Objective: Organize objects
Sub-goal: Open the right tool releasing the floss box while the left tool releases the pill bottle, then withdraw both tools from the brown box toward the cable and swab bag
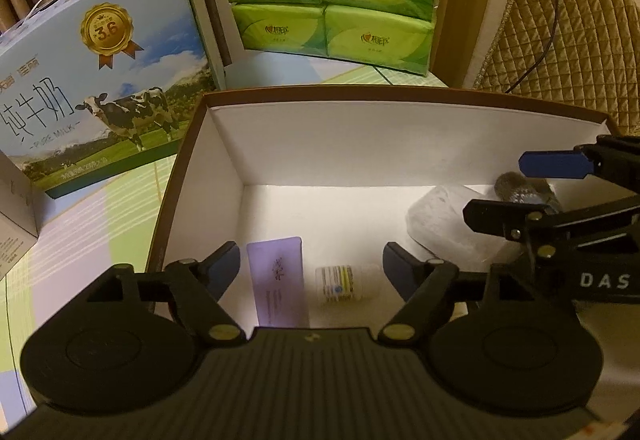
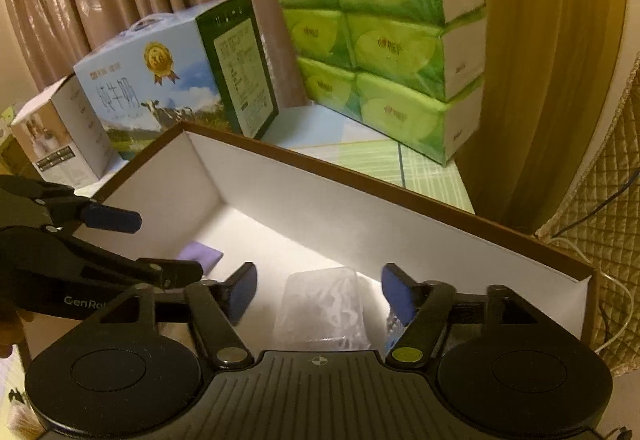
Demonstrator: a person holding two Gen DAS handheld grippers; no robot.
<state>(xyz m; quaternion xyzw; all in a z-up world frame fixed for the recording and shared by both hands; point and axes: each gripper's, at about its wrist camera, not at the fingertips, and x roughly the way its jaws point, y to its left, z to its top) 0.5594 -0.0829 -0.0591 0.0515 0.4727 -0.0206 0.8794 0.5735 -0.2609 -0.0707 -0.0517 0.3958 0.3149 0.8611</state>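
Box point(image 1: 224, 176) beneath two open grippers

We read "3.6" on the gold medal and "PURE MILK" on the milk carton point(image 1: 104, 80); "DAS" marks the right hand-held gripper point(image 1: 532, 186), "GenRo" the left hand-held gripper point(image 2: 160, 244).

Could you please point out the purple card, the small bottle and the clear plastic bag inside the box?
Purple card point(image 1: 278, 280), left wrist view, middle of its face.
Small bottle point(image 1: 340, 283), left wrist view, its label.
Clear plastic bag point(image 2: 322, 306), right wrist view, its centre.
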